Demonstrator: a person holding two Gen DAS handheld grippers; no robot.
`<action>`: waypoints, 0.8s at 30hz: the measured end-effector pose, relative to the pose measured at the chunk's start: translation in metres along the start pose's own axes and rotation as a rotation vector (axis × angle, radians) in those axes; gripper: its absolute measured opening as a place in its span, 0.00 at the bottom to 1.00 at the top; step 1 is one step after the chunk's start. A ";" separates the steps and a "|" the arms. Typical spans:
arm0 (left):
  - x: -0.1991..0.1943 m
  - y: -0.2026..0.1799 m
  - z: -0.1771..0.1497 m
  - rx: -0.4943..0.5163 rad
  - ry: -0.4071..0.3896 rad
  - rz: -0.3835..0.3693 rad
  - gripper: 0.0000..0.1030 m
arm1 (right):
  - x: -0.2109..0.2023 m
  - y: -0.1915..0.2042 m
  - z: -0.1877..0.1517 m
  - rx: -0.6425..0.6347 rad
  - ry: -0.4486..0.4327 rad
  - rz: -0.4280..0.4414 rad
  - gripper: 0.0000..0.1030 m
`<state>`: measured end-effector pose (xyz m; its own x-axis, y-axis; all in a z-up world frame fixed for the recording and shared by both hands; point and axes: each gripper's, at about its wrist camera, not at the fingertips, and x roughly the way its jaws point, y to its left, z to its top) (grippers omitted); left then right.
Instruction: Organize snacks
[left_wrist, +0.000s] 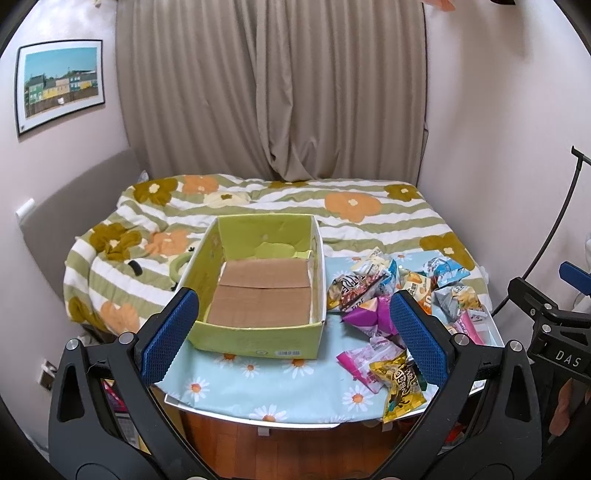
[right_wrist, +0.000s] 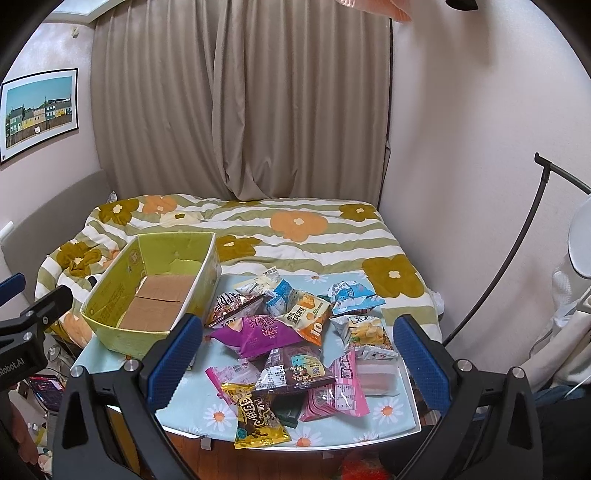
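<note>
Green cardboard makes up the open box (left_wrist: 258, 284), which stands on the left half of a small table (left_wrist: 258, 384) covered in a pale blue daisy cloth; nothing lies inside it but its brown flaps. The snack packets (right_wrist: 291, 343) sit in a loose heap on the table just right of the box, a purple bag (right_wrist: 255, 334) touching an orange one (right_wrist: 312, 314) and a yellow packet (right_wrist: 255, 417) hanging over the near edge. The left gripper (left_wrist: 291, 332) hovers spread wide before the box, holding nothing. The right gripper (right_wrist: 295, 354), equally wide apart and empty, hangs above the heap, which shows between its blue pads (right_wrist: 173, 354).
</note>
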<state>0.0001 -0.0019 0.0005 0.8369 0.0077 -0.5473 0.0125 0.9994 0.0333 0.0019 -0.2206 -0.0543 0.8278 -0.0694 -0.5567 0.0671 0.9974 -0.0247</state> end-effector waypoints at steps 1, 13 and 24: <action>0.000 0.000 0.000 0.001 0.001 0.001 0.99 | 0.000 0.000 0.001 0.000 0.000 0.000 1.00; 0.000 0.002 0.000 -0.001 0.001 0.001 0.99 | 0.000 0.002 0.000 -0.002 0.003 0.001 1.00; -0.003 0.004 -0.001 0.000 -0.001 -0.003 0.99 | 0.001 0.001 0.000 -0.002 0.003 0.002 1.00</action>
<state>-0.0029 0.0017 0.0012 0.8375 0.0047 -0.5465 0.0148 0.9994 0.0313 0.0023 -0.2198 -0.0547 0.8262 -0.0676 -0.5594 0.0643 0.9976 -0.0256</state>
